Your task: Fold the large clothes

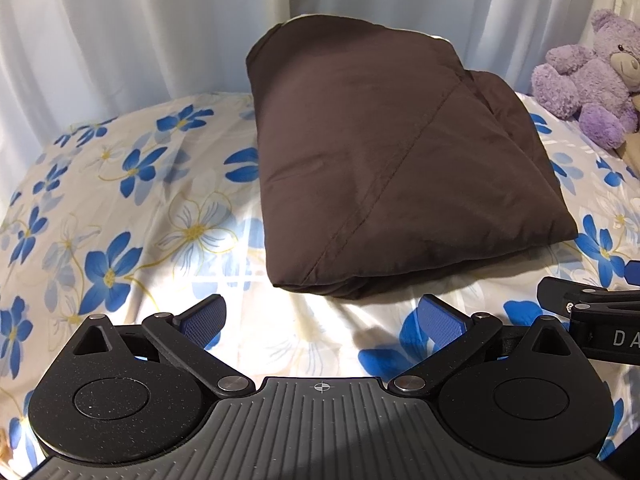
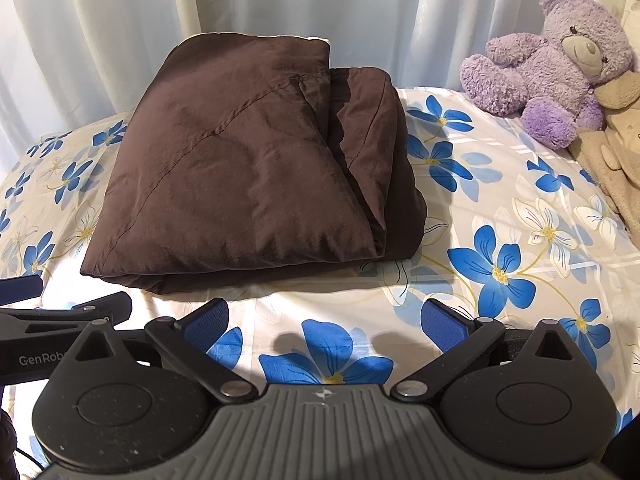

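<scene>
Where right view reaches: beige plush (image 2: 616, 152)

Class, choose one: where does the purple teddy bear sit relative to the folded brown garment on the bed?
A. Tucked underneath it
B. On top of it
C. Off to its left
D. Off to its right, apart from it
D: the purple teddy bear sits right of the folded brown garment, with floral bedsheet showing between them.

The beige plush toy (image 2: 616, 148) beside the purple teddy bear (image 2: 560, 64) is cut off by the edge.

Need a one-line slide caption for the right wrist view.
Open right hand-held gripper facing folded dark brown garment on floral bedsheet, purple teddy bear behind.
</scene>
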Tool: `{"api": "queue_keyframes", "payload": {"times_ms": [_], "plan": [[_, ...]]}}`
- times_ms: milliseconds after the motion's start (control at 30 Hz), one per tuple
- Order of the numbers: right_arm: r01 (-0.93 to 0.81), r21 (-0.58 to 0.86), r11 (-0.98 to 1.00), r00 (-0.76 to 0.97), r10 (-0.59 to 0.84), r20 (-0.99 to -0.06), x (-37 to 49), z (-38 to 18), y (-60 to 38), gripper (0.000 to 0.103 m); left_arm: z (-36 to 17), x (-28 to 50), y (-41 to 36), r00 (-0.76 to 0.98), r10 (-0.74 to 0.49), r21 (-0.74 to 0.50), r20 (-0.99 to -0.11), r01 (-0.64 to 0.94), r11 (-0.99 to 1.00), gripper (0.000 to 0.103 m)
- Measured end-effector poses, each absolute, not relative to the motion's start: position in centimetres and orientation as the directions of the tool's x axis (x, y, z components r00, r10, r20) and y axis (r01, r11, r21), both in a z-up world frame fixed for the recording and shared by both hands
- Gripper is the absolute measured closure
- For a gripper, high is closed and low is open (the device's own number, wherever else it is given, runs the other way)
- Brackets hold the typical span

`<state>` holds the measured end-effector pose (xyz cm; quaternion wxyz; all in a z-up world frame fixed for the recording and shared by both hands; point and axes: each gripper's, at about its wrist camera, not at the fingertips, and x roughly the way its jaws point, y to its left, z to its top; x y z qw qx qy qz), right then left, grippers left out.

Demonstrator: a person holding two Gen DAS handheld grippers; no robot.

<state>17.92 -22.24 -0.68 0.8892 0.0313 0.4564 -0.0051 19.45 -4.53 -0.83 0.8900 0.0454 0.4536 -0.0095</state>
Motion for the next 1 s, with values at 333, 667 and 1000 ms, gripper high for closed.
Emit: {"api": "queue_keyframes", "payload": {"times_ms": [333,667,1000], "plan": [[0.042,0.042,0.998,0.592,0.009,-0.806,17.96,-0.54,-22.18,0.001,-0.82,19.57,-4.60,0.590,0.024,0.075,-0.807,0.062,0.995,0.000],[0.038,0.038,0.999,0.598,0.007,-0.802,18.02,-0.46,-22.17,0.001,-0.90,19.66,-4.75,0.588,0.026,0.076,-0.808,0.059,0.995,0.000],[0.036,0.037,0.999,0.600,0.008,-0.800,18.04,-0.43,-22.18,0.001,-0.97,19.82,-4.78,0.588,0.018,0.060,-0.809,0.053,0.997,0.000]]}}
